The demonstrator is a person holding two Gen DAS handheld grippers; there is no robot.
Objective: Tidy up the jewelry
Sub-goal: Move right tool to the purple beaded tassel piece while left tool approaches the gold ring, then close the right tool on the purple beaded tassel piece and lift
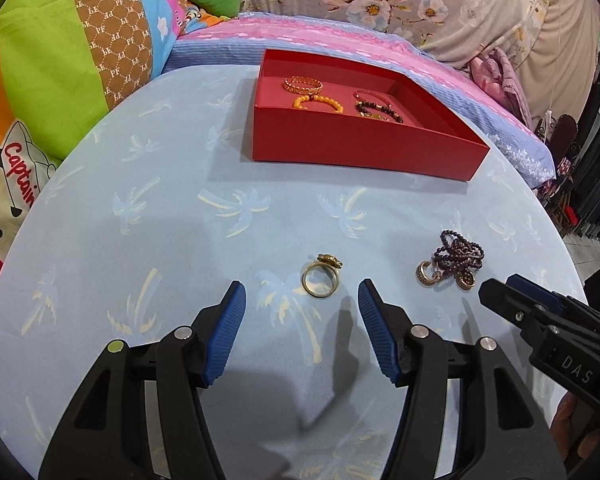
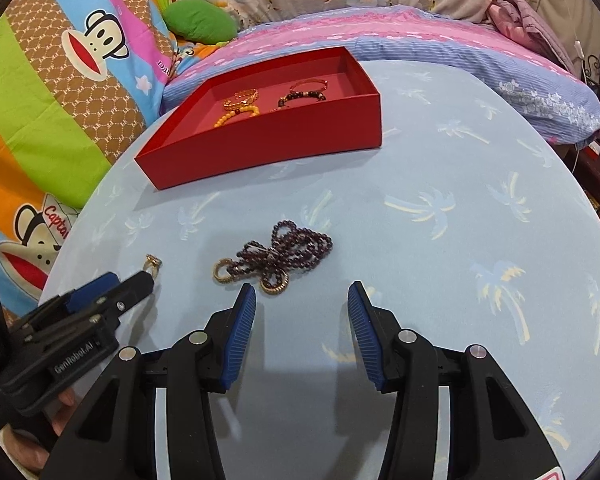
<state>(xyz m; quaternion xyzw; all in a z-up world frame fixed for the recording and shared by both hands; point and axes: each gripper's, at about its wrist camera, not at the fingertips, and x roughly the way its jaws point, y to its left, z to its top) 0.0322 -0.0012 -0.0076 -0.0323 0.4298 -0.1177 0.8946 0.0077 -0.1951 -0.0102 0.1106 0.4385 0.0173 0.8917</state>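
Note:
A gold ring (image 1: 321, 279) with an ornate top lies on the blue table, just ahead of my open, empty left gripper (image 1: 302, 296). A pile of dark purple beads with gold hoops (image 1: 454, 261) lies to its right; it also shows in the right wrist view (image 2: 274, 257), just ahead and left of my open, empty right gripper (image 2: 302, 296). A red box (image 1: 364, 148) at the far side holds a gold bangle (image 1: 302, 85), an orange bead bracelet (image 1: 320, 102) and dark bead bracelets (image 1: 378, 109). The ring is partly hidden in the right wrist view (image 2: 153, 262).
The round table (image 1: 180, 220) has a light blue palm-print cover. A bed with a pink and blue sheet (image 1: 300, 36) and colourful cartoon pillows (image 1: 60, 60) lies behind it. Clothes racks (image 1: 596, 152) stand at the right.

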